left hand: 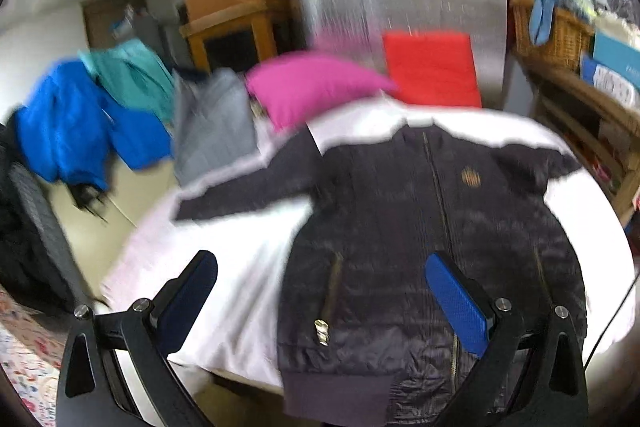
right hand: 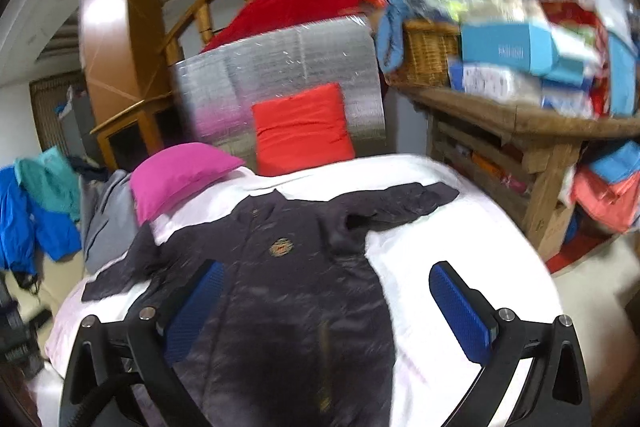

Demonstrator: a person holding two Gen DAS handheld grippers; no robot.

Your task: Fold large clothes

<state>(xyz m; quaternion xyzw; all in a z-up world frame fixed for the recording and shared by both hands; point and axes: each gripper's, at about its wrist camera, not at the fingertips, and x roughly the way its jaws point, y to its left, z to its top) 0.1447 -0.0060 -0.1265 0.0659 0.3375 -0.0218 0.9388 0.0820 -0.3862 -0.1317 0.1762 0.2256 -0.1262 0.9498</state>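
A dark quilted jacket (left hand: pixel 400 227) with a front zip and a small gold chest emblem lies face up on a white sheet (left hand: pixel 240 287), both sleeves spread outward. My left gripper (left hand: pixel 324 291) hangs open above the jacket's lower left hem, holding nothing. In the right wrist view the same jacket (right hand: pixel 288 287) stretches away across the white sheet (right hand: pixel 460 219). My right gripper (right hand: pixel 324 307) is open above its lower right part, with nothing between the blue pads. Both views are blurred.
A pink pillow (right hand: pixel 180 175) and a red cushion (right hand: pixel 302 127) lean at the far end by a silver foil panel (right hand: pixel 280 67). Blue, teal and grey clothes (left hand: pixel 80 131) lie at the left. A cluttered wooden bench with a wicker basket (right hand: pixel 428 51) stands at right.
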